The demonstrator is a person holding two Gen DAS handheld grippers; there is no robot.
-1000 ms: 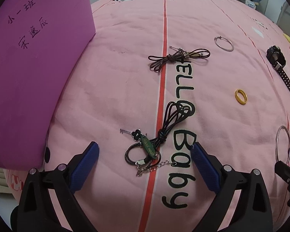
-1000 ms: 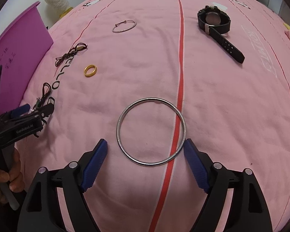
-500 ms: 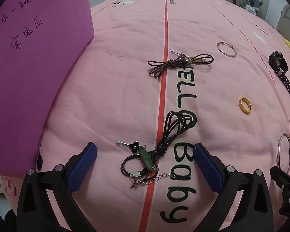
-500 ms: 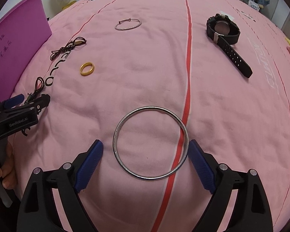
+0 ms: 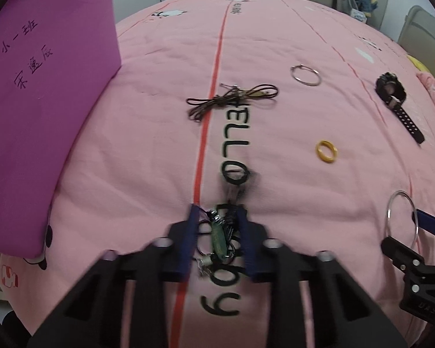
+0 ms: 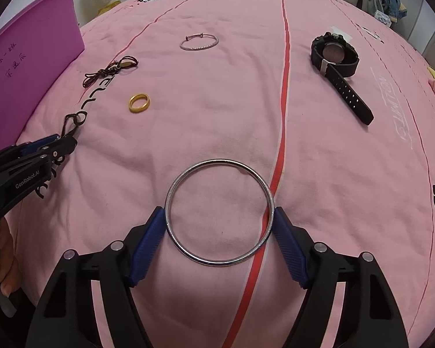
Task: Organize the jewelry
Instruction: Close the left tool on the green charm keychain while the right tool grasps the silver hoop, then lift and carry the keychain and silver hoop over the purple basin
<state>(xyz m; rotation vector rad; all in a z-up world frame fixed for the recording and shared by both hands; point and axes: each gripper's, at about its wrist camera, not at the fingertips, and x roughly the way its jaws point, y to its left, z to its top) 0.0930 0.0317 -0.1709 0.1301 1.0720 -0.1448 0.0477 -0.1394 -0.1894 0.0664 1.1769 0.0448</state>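
Left hand-held gripper, jaws just closed, clamped on black cord necklace at pink bed's near edge, right hand-held gripper, jaws just narrowed, touching both sides of large silver bangle, gold ring and watch farther off.

Both wrist cams close, steeply down over pink quilt — share gold ring.

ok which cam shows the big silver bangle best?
Right wrist: the big silver bangle lies whole and sharp between the right gripper pads. Left wrist catches it only at its right edge, foreshortened.
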